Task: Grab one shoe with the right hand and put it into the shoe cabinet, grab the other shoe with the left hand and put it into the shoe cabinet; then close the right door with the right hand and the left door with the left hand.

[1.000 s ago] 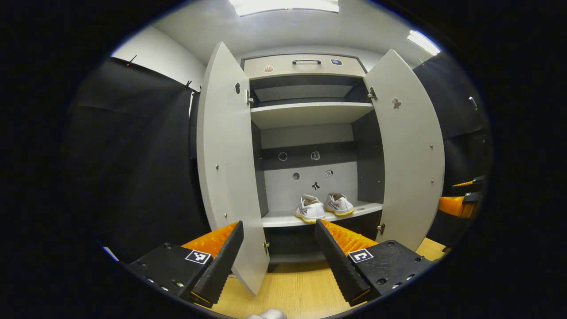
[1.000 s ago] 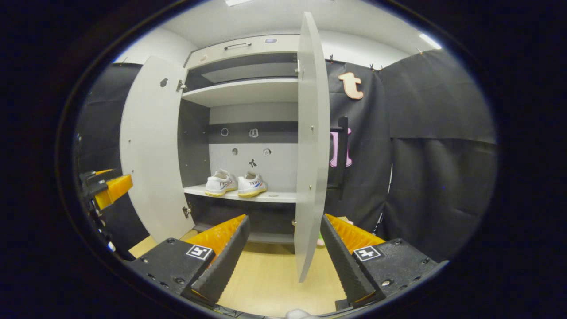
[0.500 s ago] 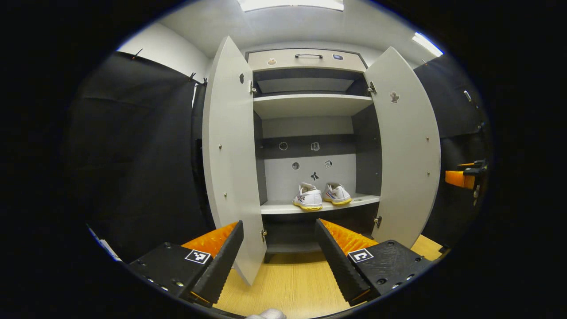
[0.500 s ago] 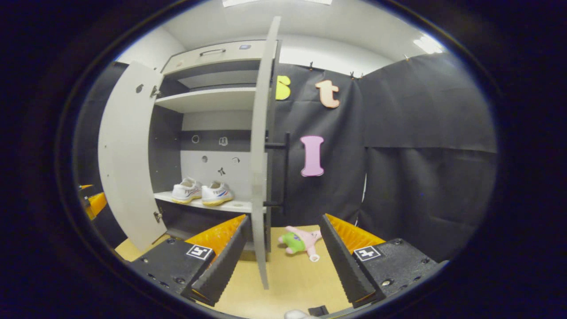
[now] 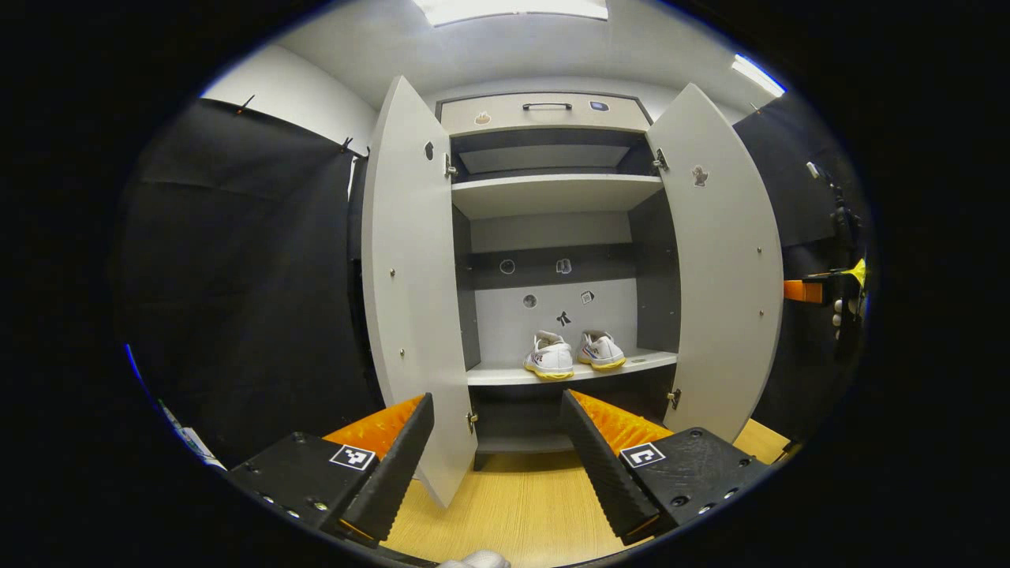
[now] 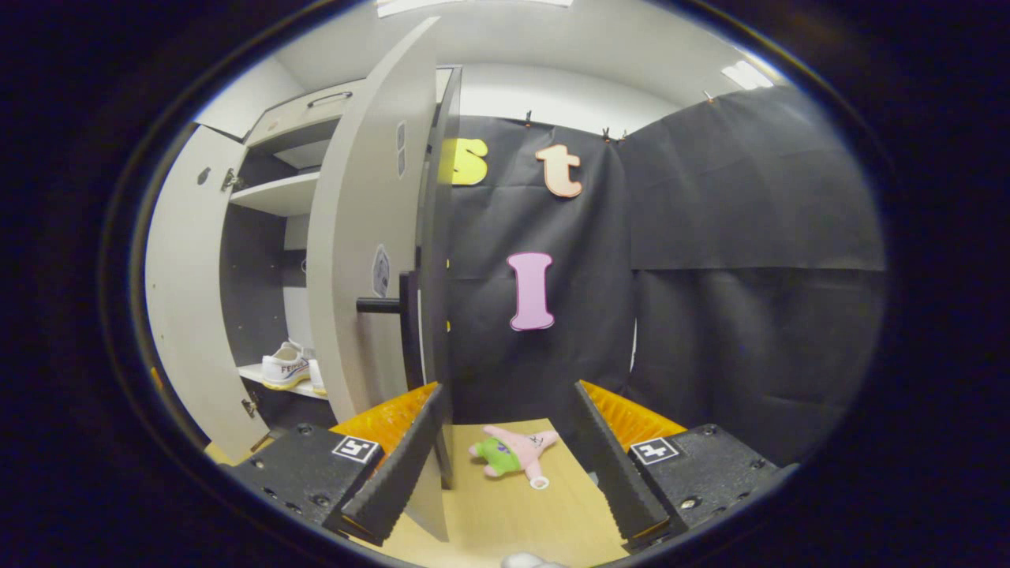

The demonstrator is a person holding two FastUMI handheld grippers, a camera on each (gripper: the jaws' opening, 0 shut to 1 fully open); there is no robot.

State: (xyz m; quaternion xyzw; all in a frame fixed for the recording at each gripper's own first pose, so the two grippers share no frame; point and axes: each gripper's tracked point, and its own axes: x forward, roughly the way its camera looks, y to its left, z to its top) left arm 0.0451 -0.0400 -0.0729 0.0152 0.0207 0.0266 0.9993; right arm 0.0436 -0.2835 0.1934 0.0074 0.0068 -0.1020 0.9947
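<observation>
Two white shoes with yellow soles [image 5: 550,356] [image 5: 601,351] stand side by side on the lower shelf of the grey shoe cabinet [image 5: 552,195]. Both doors stand wide: the left door [image 5: 410,292] and the right door [image 5: 722,268]. My left gripper [image 5: 497,397] is open and holds nothing, well back from the cabinet and facing the left door's free edge. My right gripper [image 6: 505,393] is open and holds nothing, on the outer side of the right door [image 6: 359,260], near its black handle [image 6: 398,306]. One shoe [image 6: 286,367] shows past that door. The right gripper [image 5: 805,290] also shows beyond the right door.
A pink and green plush toy [image 6: 513,454] lies on the wooden floor [image 6: 544,505] behind the right door. Black cloth walls stand on both sides of the cabinet. An upper shelf [image 5: 552,189] and a top drawer [image 5: 544,114] sit above the shoes.
My right gripper has swung right around the right door's edge, from facing its inside to facing its outer face and handle. My left gripper has hardly moved.
</observation>
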